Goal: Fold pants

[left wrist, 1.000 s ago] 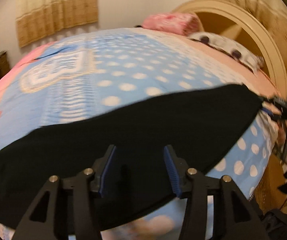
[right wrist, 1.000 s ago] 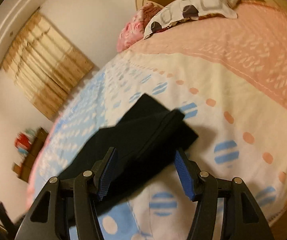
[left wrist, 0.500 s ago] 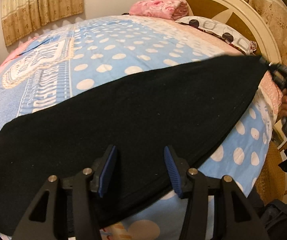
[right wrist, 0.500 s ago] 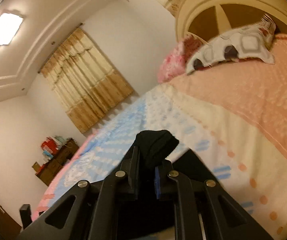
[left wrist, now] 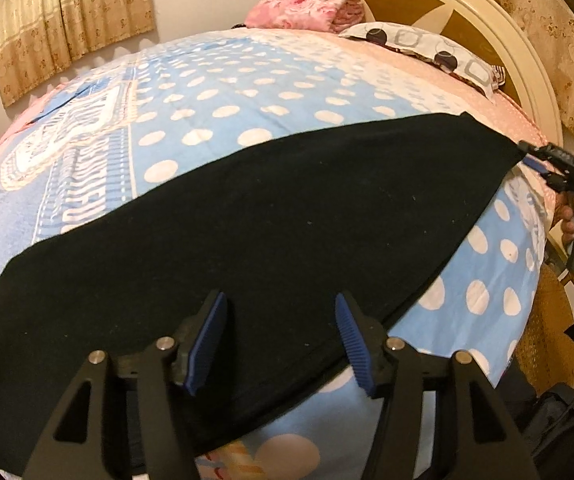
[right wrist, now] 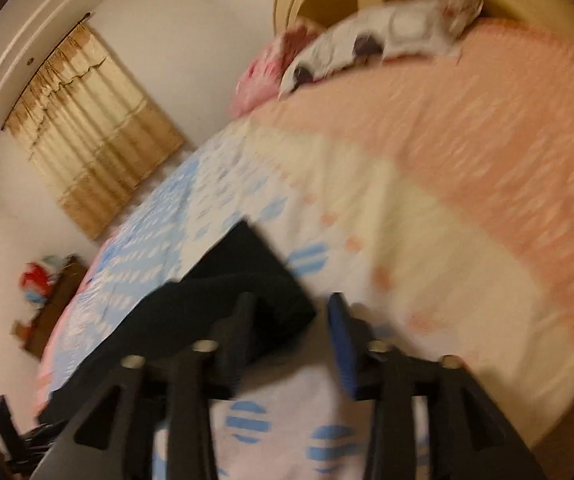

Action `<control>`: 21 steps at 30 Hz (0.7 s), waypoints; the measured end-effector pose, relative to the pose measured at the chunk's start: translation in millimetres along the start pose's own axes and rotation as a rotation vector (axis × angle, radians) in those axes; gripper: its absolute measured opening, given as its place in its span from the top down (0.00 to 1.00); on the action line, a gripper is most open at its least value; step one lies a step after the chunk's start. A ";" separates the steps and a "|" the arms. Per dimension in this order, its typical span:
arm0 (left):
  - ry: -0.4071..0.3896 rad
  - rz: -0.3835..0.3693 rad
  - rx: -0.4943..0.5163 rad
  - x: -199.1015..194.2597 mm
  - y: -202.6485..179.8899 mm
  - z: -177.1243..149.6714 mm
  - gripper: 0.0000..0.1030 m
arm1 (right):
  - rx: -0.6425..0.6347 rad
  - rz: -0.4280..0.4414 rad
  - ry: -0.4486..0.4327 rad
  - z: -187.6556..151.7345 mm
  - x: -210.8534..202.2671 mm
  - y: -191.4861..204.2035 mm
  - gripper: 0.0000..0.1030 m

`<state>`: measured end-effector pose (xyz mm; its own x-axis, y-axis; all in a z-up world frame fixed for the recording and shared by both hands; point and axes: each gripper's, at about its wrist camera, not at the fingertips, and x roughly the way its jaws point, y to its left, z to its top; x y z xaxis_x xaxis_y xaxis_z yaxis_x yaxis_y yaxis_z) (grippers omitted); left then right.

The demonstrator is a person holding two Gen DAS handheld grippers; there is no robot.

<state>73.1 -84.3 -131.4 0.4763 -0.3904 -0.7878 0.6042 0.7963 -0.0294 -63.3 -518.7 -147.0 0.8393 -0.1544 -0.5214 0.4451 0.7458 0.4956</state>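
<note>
Black pants [left wrist: 271, 232] lie flat in a long band across the blue dotted bedspread [left wrist: 223, 92]. My left gripper [left wrist: 281, 316] is open and empty just above their near edge. My right gripper [left wrist: 533, 160] shows at the far right corner of the pants in the left wrist view. In the blurred right wrist view the right gripper [right wrist: 291, 312] is open, with the pants' end [right wrist: 247, 280] lying between and just ahead of its jaws, not gripped.
A curved cream headboard [left wrist: 487, 20], a patterned pillow [left wrist: 431, 52] and a pink folded blanket [left wrist: 303, 12] are at the far end. Curtains [left wrist: 71, 20] hang at the back left. A dresser [right wrist: 51, 308] stands by the wall. The bed's edge drops off at the right [left wrist: 527, 320].
My right gripper has opened and let go of the pants' end, which now lies on the bed. The pants have settled flat. My left gripper stays open in place.
</note>
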 end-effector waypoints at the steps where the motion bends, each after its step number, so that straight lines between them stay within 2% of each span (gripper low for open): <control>1: -0.016 -0.009 -0.001 -4.2 -1.6 3.4 0.42 | 0.005 -0.003 -0.020 3.1 -7.5 -0.3 0.59; 3: -0.054 -0.029 0.002 -11.6 -8.2 13.4 0.42 | 0.014 0.003 -0.069 14.2 -19.8 -4.5 0.59; 5: -0.103 -0.071 0.026 -17.1 -22.6 30.9 0.42 | -0.004 0.069 -0.070 27.7 -19.5 -2.4 0.59; 8: -0.112 -0.126 0.040 -6.4 -42.3 53.5 0.42 | -0.022 0.148 -0.014 40.2 -4.8 7.1 0.59; 10: -0.108 -0.131 0.057 8.1 -54.6 63.7 0.42 | -0.054 0.160 0.054 41.3 14.6 18.2 0.59; 13: -0.055 -0.139 0.055 32.6 -65.2 71.2 0.42 | -0.113 0.160 0.148 25.6 35.5 33.5 0.73; 17: -0.022 -0.119 0.089 47.4 -71.6 65.7 0.42 | -0.313 0.176 0.208 -15.0 34.5 63.8 0.74; 19: -0.027 -0.107 0.117 47.2 -74.5 63.2 0.42 | -0.424 0.138 0.194 -30.5 30.4 75.2 0.74; 21: -0.027 -0.099 0.132 47.5 -75.5 61.9 0.42 | -0.482 0.138 0.191 -35.9 28.7 79.4 0.74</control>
<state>89.6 -191.5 -128.4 0.4264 -0.4777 -0.7681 0.7269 0.6863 -0.0233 -15.0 -440.7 -147.6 0.7878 0.0535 -0.6136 0.1030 0.9707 0.2170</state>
